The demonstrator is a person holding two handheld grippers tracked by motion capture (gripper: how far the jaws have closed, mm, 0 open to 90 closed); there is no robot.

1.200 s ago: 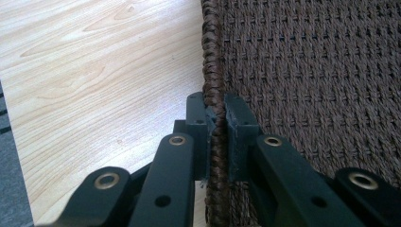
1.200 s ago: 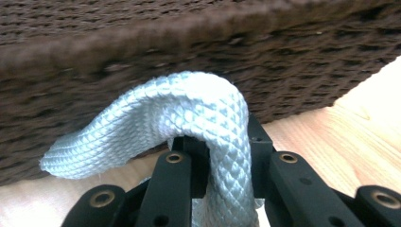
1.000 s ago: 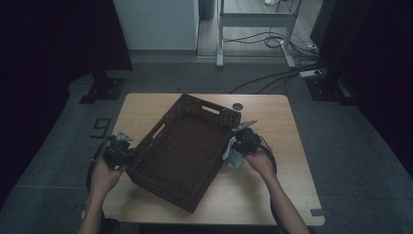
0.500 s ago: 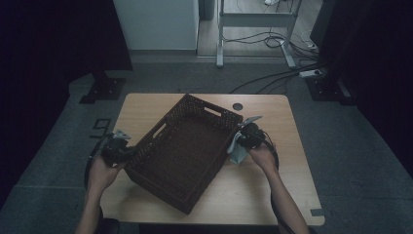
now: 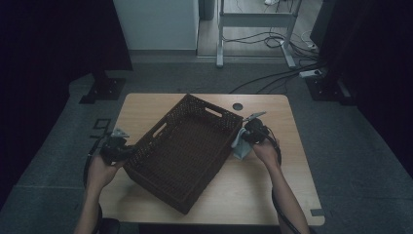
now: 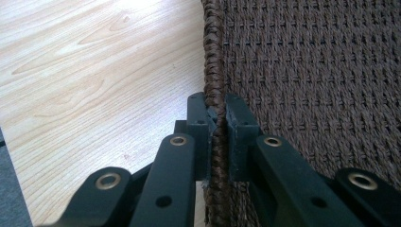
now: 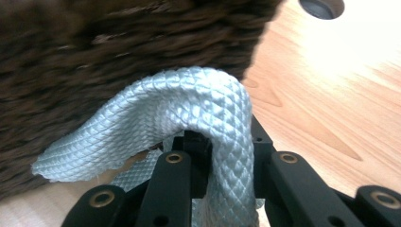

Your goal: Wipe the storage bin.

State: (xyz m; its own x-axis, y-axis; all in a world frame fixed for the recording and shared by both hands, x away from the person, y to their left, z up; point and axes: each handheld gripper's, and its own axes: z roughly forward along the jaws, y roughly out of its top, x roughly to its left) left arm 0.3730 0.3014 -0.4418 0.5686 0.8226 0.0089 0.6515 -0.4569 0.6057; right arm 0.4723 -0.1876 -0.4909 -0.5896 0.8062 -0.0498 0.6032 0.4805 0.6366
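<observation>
two grippers clamp basket rim (image 6: 215, 71) and cloth (image 7: 189, 109) on a wooden table (image 5: 272, 185), dark room.

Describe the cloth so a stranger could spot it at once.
On the wooden table, look to the right side of the big dark wicker basket. Pinched in the right gripper hangs a pale grey-blue cloth, the only light, soft, diamond-textured thing there.

The big woven basket (image 5: 187, 151) lies slanted across the middle of the table (image 5: 292, 180) and blocks the way between left and right. Bare wood stays free at the near right and far left corners.
</observation>
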